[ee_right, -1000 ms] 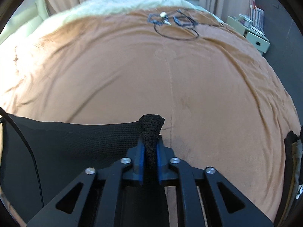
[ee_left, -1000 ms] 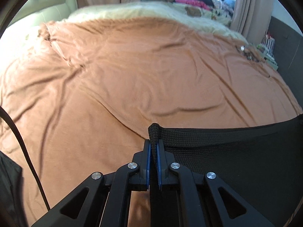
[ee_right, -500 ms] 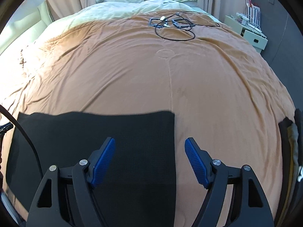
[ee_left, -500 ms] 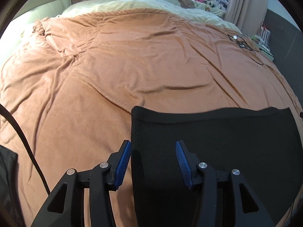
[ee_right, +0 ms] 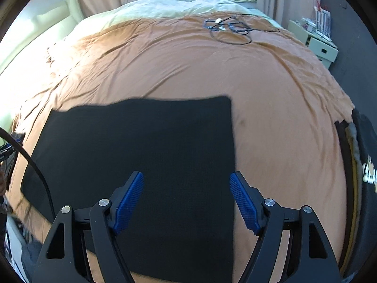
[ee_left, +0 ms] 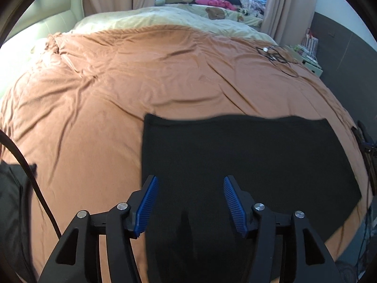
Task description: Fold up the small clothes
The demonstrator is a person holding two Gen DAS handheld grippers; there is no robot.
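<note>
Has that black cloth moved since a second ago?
Yes. The black cloth, pinched up at its corners before, now lies flat on the orange blanket, released from both grippers.

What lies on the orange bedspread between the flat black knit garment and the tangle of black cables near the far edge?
Nothing: in the right wrist view only bare, wrinkled orange bedspread separates the black knit garment from the black cables.

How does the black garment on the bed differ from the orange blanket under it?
The black garment is dark, almost black; the orange blanket is a warm orange-brown. The garment lies smooth in a neat rectangle with straight edges, while the blanket is creased with wrinkles. The garment covers only a near patch of the bed, and the blanket spreads across almost all of it. Both are soft cloth lying flat.
</note>
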